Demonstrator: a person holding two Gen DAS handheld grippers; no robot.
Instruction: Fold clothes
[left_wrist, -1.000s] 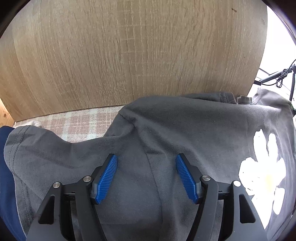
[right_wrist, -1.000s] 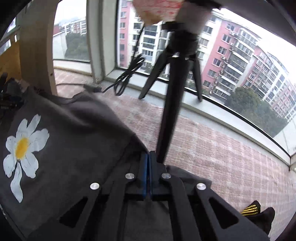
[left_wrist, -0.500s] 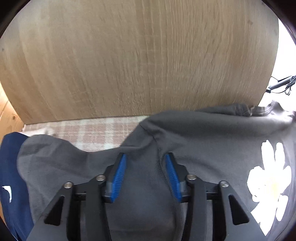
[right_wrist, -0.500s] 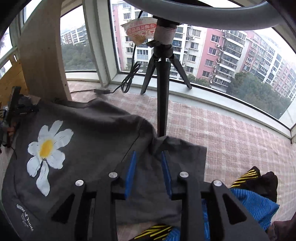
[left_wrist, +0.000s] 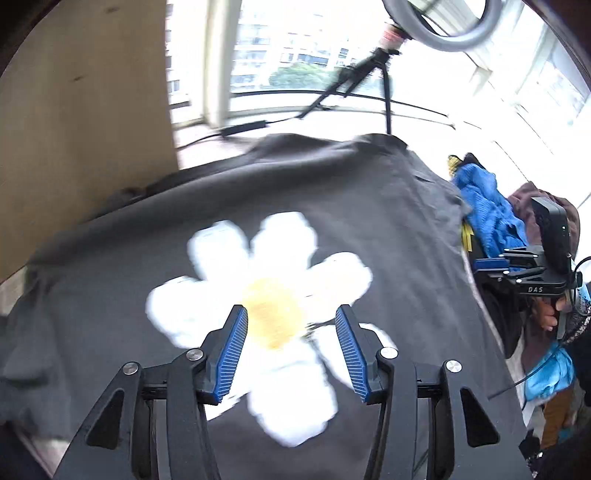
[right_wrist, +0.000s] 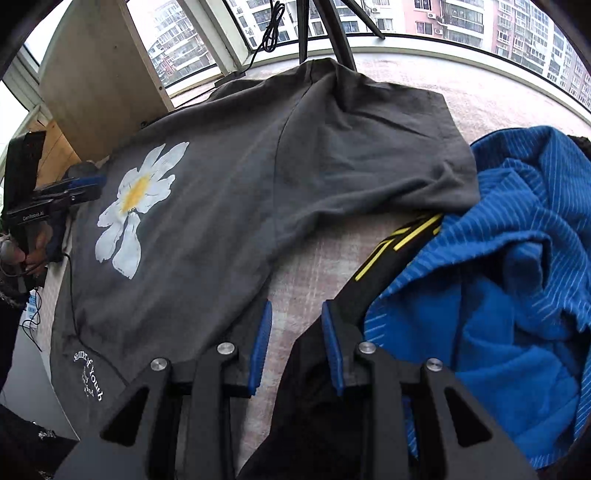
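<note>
We counted one grey T-shirt (right_wrist: 258, 177) spread flat, and on it one printed daisy (right_wrist: 138, 206) with one yellow centre. Beside it lay one blue striped garment (right_wrist: 498, 277) and one black garment with yellow stripes (right_wrist: 388, 258), so three pieces of clothing that we could tell apart. We counted two grippers, the left gripper (left_wrist: 291, 354) and the right gripper (right_wrist: 295, 343), each with two blue pads. One tripod (left_wrist: 369, 74) stood by the window, with one ring light (left_wrist: 443, 26) above it.
</note>
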